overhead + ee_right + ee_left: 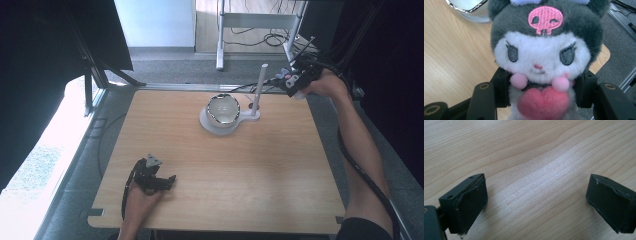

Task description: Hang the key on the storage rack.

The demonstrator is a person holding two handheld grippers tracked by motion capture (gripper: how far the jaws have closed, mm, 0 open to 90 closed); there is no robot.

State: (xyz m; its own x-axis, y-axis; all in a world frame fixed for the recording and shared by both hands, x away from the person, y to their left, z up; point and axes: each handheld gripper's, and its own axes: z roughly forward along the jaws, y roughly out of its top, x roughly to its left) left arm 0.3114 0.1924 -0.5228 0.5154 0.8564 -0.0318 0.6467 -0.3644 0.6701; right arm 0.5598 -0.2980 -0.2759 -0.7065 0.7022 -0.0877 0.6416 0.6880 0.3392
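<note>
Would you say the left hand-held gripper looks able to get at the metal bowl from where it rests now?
Probably yes. The left hand-held gripper rests open on the table, with bare wood between it and the metal bowl. The right hand-held gripper, shut on the plush toy, is off to the side beyond the post.

Grey-and-white plush toy (541, 57) with pink skull, pink heart.

Left gripper (167, 181) rests low with jaws spread wide; right gripper (541, 90), arm outstretched, has jaws clamped tight.
</note>
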